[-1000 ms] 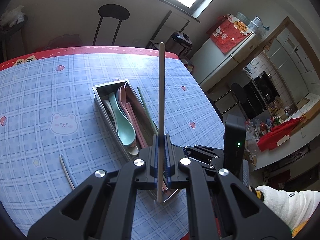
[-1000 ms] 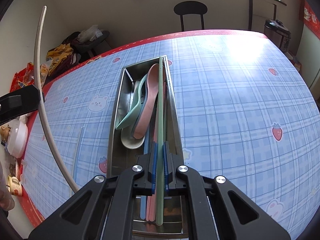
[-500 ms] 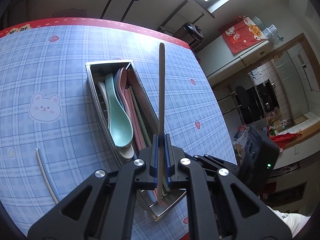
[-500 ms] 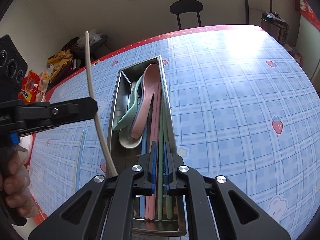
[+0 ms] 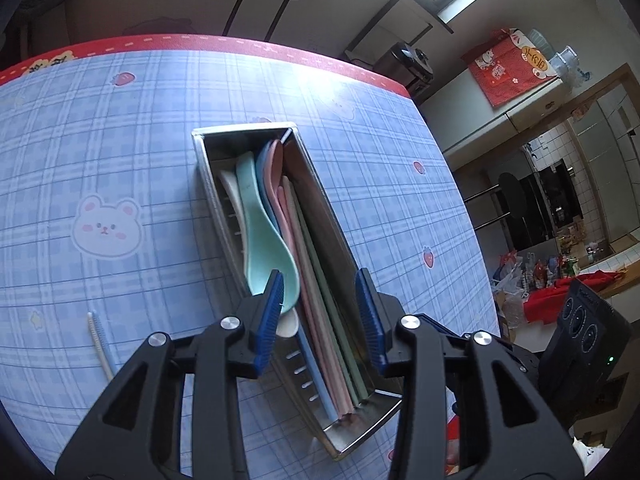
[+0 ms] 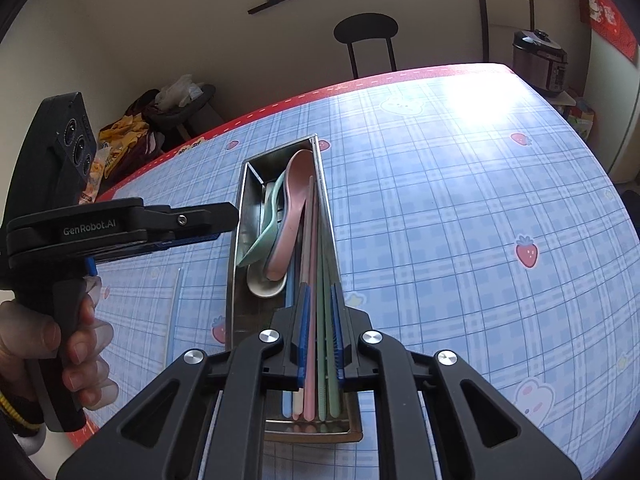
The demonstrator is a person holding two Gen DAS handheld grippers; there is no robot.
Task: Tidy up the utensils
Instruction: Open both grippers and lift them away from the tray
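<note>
One white chopstick [image 5: 99,342] lies alone on the table [image 5: 120,152] near its left edge, well apart from the tray [image 5: 244,131]. The left gripper [image 5: 320,312] hangs over the tray's near end; its jaws are opening with nothing between them. If it dips, a finger could knock the teal spoon [image 5: 262,236] below it. The right gripper [image 6: 320,344] is almost pressed together and seems to pinch nothing; the green chopsticks [image 6: 326,376] lie in the tray beneath. Closing low could catch one and drag it out.
</note>
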